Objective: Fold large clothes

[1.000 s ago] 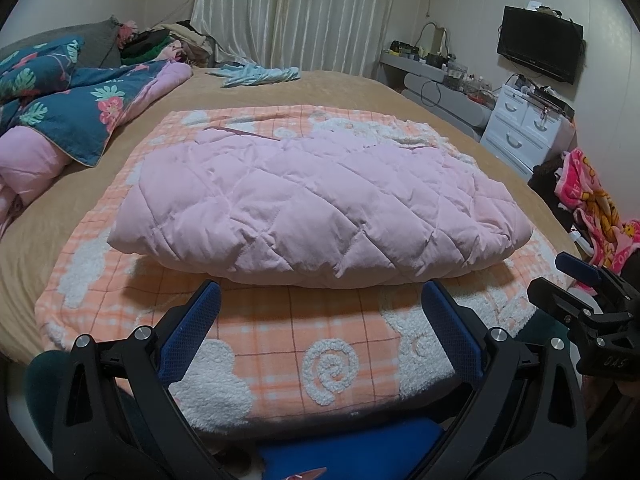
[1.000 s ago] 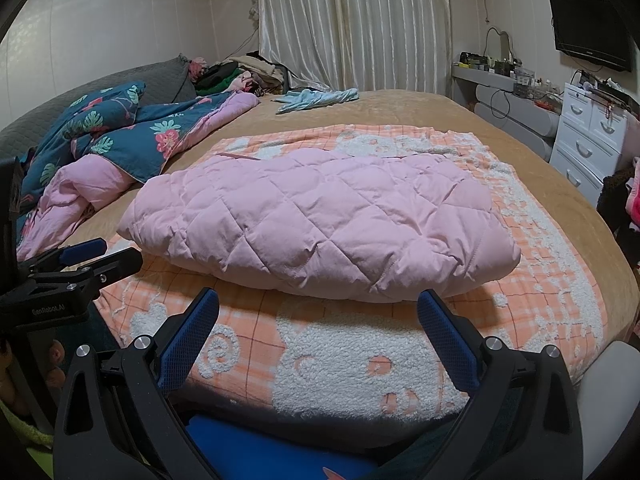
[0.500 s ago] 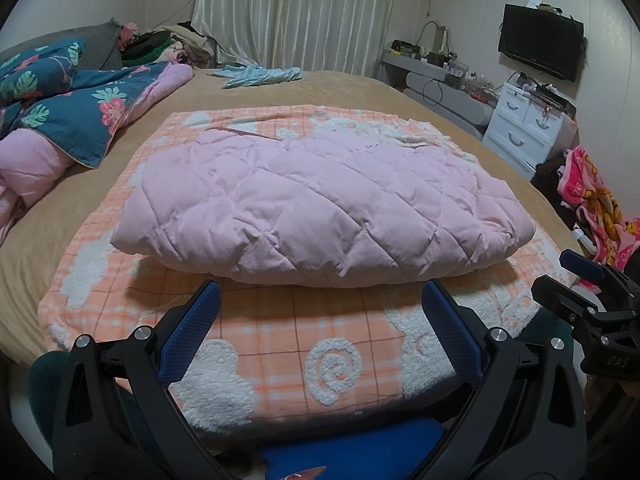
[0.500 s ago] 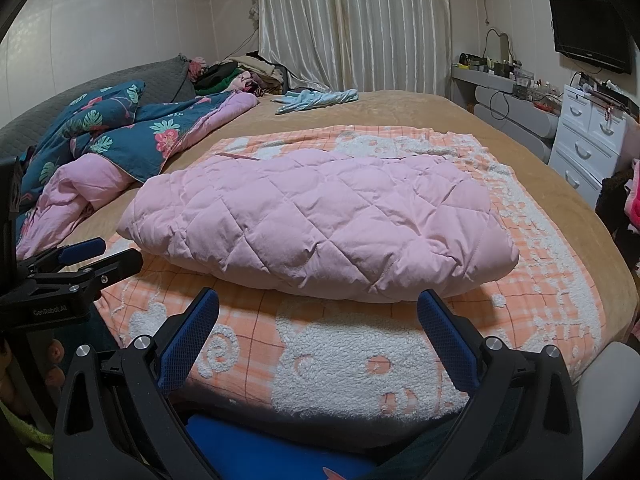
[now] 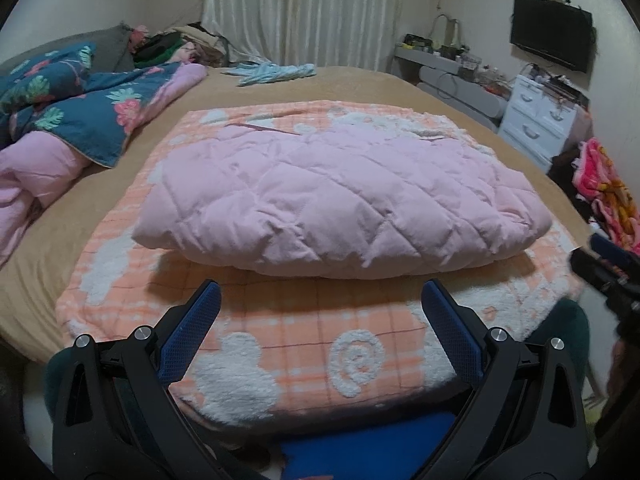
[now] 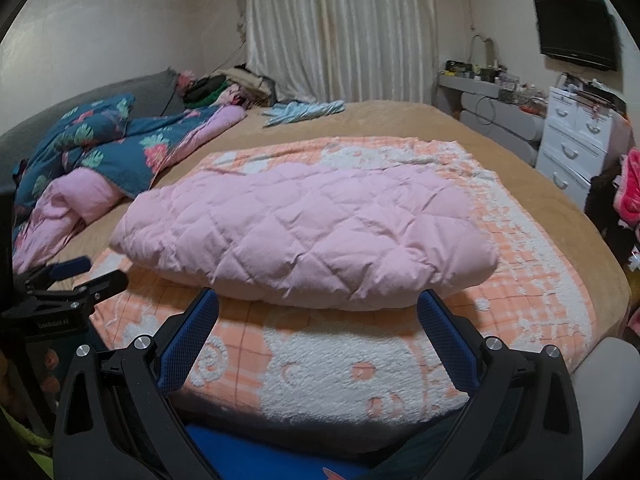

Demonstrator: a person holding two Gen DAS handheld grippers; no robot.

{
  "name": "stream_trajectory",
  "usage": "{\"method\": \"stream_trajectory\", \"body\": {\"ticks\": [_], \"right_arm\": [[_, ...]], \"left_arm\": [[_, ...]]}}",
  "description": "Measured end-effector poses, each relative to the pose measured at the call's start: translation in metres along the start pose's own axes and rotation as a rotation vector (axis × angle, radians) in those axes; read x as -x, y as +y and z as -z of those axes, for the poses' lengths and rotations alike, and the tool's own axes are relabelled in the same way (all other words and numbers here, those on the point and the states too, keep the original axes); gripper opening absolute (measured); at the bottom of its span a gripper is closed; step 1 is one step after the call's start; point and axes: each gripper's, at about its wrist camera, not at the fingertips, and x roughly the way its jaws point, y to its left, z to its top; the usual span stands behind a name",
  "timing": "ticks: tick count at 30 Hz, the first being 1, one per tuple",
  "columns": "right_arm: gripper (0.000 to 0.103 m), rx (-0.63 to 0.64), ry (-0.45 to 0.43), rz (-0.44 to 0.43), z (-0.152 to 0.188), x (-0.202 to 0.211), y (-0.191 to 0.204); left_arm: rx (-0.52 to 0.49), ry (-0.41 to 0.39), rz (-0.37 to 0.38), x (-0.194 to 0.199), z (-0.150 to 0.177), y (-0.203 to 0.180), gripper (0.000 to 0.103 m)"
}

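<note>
A folded pink quilted garment (image 5: 340,204) lies as a thick pad on an orange-and-white checked blanket (image 5: 304,344) on the bed; it also shows in the right wrist view (image 6: 312,236). My left gripper (image 5: 320,300) is open and empty, held above the blanket's near edge, short of the garment. My right gripper (image 6: 318,308) is open and empty, its fingertips close to the garment's near edge. The right gripper shows at the right edge of the left wrist view (image 5: 608,268). The left gripper shows at the left edge of the right wrist view (image 6: 76,280).
A blue floral duvet with pink lining (image 5: 72,120) is heaped on the bed's left. A light blue garment (image 5: 276,70) lies at the far end. White drawers (image 5: 540,120) and a pink-orange blanket (image 5: 604,188) stand right of the bed.
Both grippers have risen slightly and the right one has edged towards the garment. Both stay open. The garment has not moved.
</note>
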Motion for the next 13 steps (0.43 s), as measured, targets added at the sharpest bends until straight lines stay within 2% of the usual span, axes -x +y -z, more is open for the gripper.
{"method": "stream_trajectory", "body": {"ticks": [5, 8, 9, 13], "right_arm": [[0.099, -0.094, -0.052, 0.090, -0.002, 0.013, -0.043], [0.099, -0.217, -0.068, 0.196, 0.000, 0.019, -0.106], [0.099, -0.264, -0.076, 0.256, 0.003, 0.021, -0.133], [0.099, -0.457, -0.020, 0.670, 0.043, 0.018, -0.284]], "left_arm": [[0.078, 0.004, -0.023, -0.006, -0.005, 0.022, 0.094], [0.168, 0.012, -0.086, -0.020, -0.018, 0.064, 0.094], [0.204, 0.016, -0.112, -0.025, -0.023, 0.082, 0.094], [0.377, 0.025, -0.279, -0.050, -0.046, 0.185, 0.094]]}}
